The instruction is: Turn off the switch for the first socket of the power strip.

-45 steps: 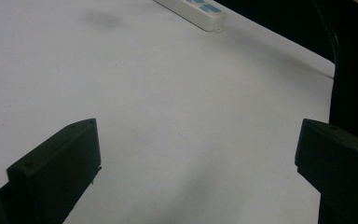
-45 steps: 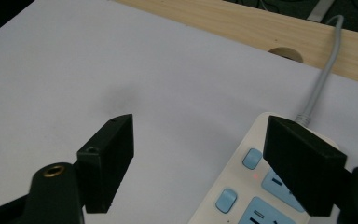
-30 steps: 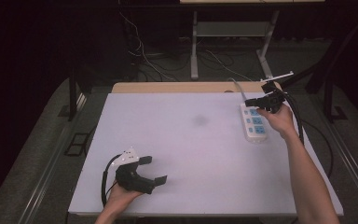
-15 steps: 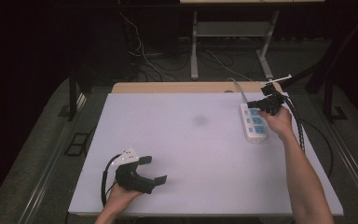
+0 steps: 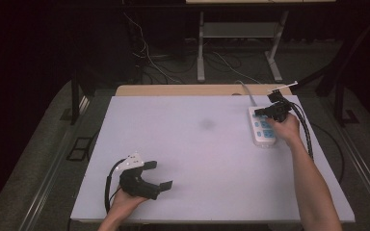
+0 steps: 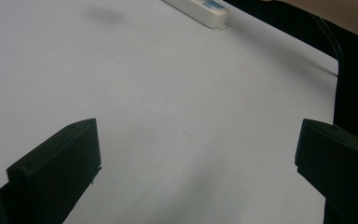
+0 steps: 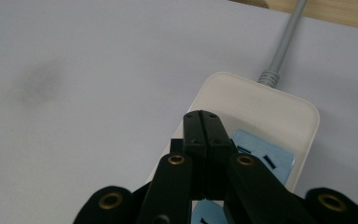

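At lower left the left hand-held gripper (image 5: 158,175) rests on the counter (image 5: 197,159), jaws apart, empty. At upper right the right hand-held gripper (image 5: 261,112), jaws together, hangs above the power strip (image 5: 261,129), whose length runs up-frame.

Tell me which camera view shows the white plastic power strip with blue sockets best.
The right gripper view: the white plastic power strip with blue sockets is close up, with its grey cord visible, though the shut right gripper covers part. The high view shows it whole but small. The left gripper view catches just one end.
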